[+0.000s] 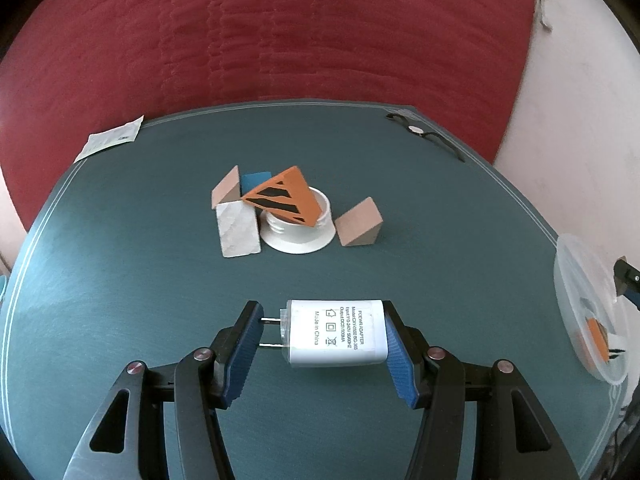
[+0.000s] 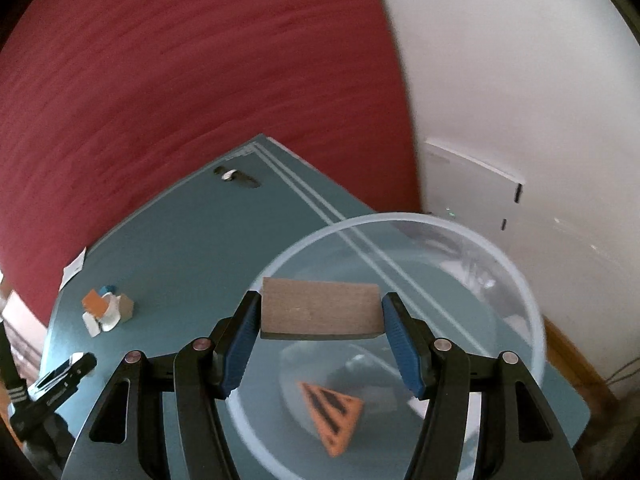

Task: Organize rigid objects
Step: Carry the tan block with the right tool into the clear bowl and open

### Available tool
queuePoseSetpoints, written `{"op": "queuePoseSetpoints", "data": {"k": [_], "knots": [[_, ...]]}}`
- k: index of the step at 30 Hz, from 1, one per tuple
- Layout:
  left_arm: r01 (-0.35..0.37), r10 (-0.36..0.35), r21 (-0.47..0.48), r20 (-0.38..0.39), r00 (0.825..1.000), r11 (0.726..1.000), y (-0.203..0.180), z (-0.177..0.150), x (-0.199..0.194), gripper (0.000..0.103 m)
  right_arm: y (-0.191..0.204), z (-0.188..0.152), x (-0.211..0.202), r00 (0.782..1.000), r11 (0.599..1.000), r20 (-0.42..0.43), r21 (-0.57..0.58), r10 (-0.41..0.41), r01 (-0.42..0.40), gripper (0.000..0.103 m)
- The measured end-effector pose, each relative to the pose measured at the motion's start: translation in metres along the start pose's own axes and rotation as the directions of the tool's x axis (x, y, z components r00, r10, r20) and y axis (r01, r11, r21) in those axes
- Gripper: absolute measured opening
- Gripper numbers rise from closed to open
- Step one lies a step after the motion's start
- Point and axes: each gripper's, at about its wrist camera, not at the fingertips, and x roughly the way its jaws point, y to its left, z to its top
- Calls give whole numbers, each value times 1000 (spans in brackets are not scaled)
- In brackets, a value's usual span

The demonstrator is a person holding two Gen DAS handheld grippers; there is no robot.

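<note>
- left gripper [image 1: 324,336] has its blue fingers [image 1: 244,348] clamped on a white power adapter [image 1: 336,334], lying sideways with the two metal prongs poking at the left finger and the printed label facing up
- adapter looks to be held just above the teal tabletop [image 1: 120,280], not resting on it as far as I can tell
- farther back on the tabletop there's a little cluster: a white threaded cap thing [image 1: 298,226] with an orange wedge with black stripes [image 1: 286,196] sitting tilted in it, a whitish block [image 1: 238,230] right up against its left side, a tan wedge [image 1: 225,189] and a blue block [image 1: 256,179] behind that
- another tan wedge, call it the right-hand tan wedge [image 1: 359,222], sits just beside the cap on the right, apart from it
- right gripper [image 2: 320,334] is clamped on a brown wooden block [image 2: 320,312], fingers pressing on both ends, held over a clear plastic bowl [image 2: 520,280]
- bowl sits at the right edge of the tabletop and already has a second orange striped wedge [image 2: 334,416] lying in the bottom; picture's a bit blurry there
- a wristwatch [image 1: 418,130] lies at the far right corner of the tabletop, and a paper slip [image 1: 110,138] hangs over the far left corner
- red quilted blanket [image 1: 280,32] fills the background behind the tabletop
</note>
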Motion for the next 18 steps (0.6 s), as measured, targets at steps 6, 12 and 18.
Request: {"op": "queuePoseSetpoints", "data": {"k": [6, 12, 18], "knots": [[3, -3, 25, -5, 1000, 1000, -12, -2, -2, 61, -26, 1, -1, 999, 997, 2, 66, -35, 34, 63], [22, -22, 43, -10, 1000, 999, -27, -1, -5, 61, -41, 0, -3, 999, 996, 11, 81, -47, 46, 63], [42, -41, 84, -13, 999, 996, -52, 2, -6, 61, -52, -3, -7, 999, 995, 21, 87, -50, 48, 63]]}}
